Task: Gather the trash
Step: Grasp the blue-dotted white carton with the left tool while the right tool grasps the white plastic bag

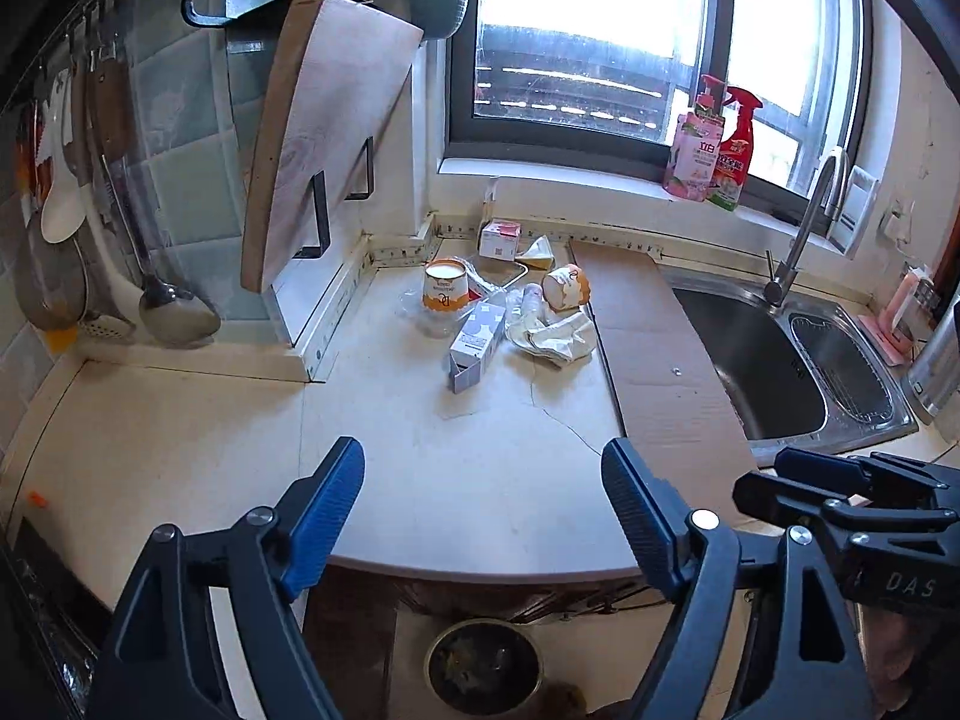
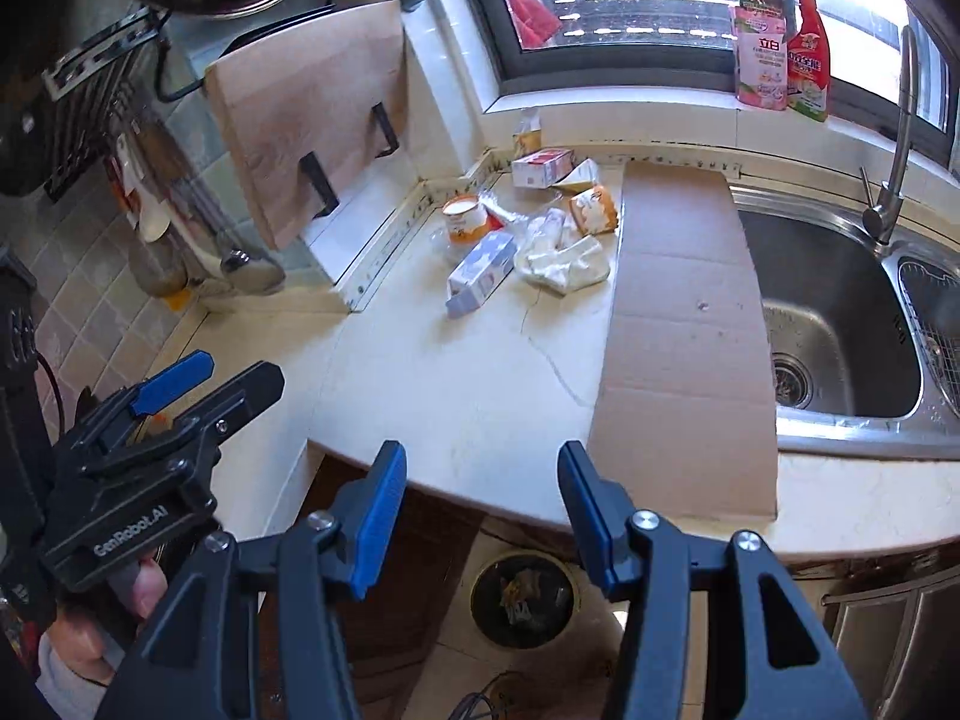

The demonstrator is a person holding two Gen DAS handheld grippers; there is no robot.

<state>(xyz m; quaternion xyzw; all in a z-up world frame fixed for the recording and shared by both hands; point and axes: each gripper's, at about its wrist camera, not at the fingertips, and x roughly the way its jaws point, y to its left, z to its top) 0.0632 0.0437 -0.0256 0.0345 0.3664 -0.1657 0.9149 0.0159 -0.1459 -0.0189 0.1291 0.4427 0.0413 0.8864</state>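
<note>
A heap of trash lies at the back of the counter: an upright orange-and-white paper cup [image 1: 445,292] [image 2: 465,217], a tipped cup [image 1: 567,286] [image 2: 594,211], a blue-white carton [image 1: 476,339] [image 2: 482,276], crumpled white paper [image 1: 555,336] [image 2: 564,261] and a small pink-white box [image 1: 499,238] [image 2: 540,167]. My left gripper [image 1: 483,474] is open and empty above the counter's front edge. My right gripper [image 2: 483,480] is open and empty, near the front edge too. A trash bin [image 1: 483,666] [image 2: 523,597] holding some waste stands on the floor below.
A flat cardboard sheet [image 1: 660,354] [image 2: 684,324] lies beside the steel sink [image 1: 774,360] [image 2: 840,324] with its tap [image 1: 804,228]. A cutting board [image 1: 324,132] leans on a rack at the left. Ladles hang on the wall [image 1: 120,210]. Cleaning bottles [image 1: 714,144] stand on the windowsill.
</note>
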